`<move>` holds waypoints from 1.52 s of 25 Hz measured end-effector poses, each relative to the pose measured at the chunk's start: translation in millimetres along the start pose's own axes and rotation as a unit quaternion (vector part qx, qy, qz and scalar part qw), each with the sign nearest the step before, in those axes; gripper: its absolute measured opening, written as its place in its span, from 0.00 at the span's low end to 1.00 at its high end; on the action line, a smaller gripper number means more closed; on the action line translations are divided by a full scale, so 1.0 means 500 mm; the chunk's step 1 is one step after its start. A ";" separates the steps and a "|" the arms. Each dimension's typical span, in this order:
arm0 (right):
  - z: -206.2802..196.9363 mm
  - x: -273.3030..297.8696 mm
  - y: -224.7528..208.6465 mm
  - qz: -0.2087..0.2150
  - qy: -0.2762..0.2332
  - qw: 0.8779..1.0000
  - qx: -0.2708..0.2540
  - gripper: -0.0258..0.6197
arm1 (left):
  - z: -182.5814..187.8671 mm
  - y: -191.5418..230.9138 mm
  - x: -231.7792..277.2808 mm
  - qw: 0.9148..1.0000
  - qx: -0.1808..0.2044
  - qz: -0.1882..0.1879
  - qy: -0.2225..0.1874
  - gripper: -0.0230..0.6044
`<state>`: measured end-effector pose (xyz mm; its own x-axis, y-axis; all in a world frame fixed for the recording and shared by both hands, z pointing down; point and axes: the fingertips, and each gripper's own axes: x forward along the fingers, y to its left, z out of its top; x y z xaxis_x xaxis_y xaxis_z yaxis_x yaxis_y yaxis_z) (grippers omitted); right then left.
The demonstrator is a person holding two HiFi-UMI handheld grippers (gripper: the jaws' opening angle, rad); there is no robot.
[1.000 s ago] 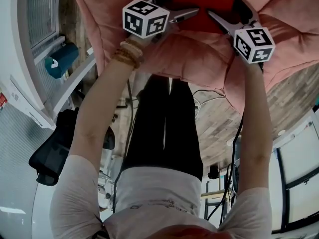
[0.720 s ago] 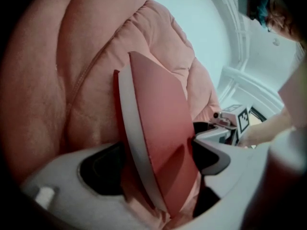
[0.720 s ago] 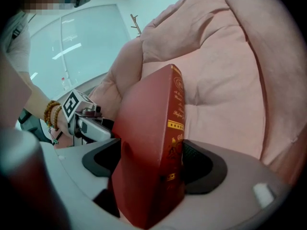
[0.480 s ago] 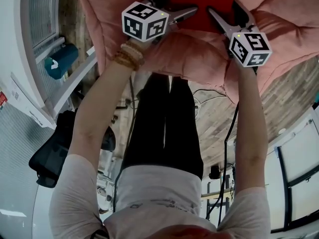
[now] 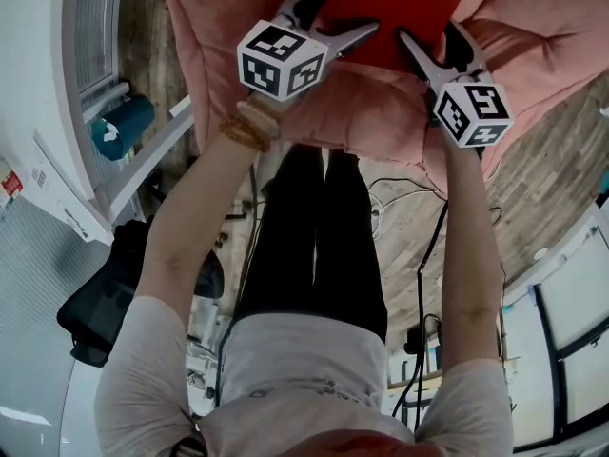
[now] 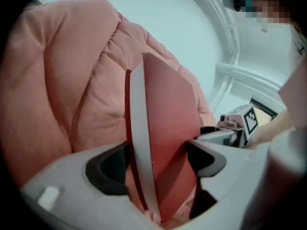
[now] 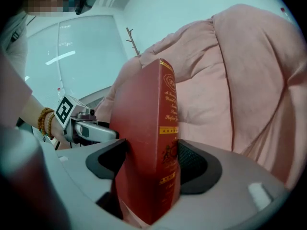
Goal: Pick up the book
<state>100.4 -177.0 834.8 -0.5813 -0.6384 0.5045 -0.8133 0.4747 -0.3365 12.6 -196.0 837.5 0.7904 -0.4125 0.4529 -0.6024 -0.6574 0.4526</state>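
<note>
A red hardcover book is held on edge above a pink padded cushion. My left gripper grips its left end and my right gripper its right end. In the left gripper view the book shows its white page edge. It stands between the left gripper's jaws, which are closing, pads against both covers. In the right gripper view the gold-lettered spine sits between the right gripper's jaws, also closing and pressing on it. Each gripper view shows the other gripper beyond the book.
The pink cushion fills the space behind and below the book. Wooden floor with cables lies under the person. A white window frame with a teal object stands at the left, and a black bag lies below it.
Both grippers tightened onto the red book and rose with it. More of the book's cover now shows above the cushion.
</note>
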 end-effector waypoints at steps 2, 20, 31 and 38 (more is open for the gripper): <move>0.021 -0.019 0.008 -0.002 -0.006 1.000 -0.005 0.57 | 0.020 -0.017 -0.011 1.000 0.007 0.000 -0.005 0.63; 0.271 -0.229 0.153 -0.009 -0.082 0.996 -0.046 0.57 | 0.271 -0.212 -0.197 0.995 0.081 0.013 -0.061 0.62; 0.456 -0.402 0.284 -0.018 -0.124 0.989 -0.079 0.56 | 0.452 -0.376 -0.357 0.985 0.142 0.015 -0.102 0.61; 0.561 -0.514 0.374 -0.022 -0.150 0.983 -0.098 0.56 | 0.547 -0.478 -0.463 0.978 0.163 0.013 -0.126 0.61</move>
<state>90.7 -94.2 419.2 -0.5507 -0.7973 0.2472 -0.8345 0.5316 -0.1446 3.7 -115.9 414.4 0.8021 -0.5471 0.2392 -0.5878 -0.7940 0.1551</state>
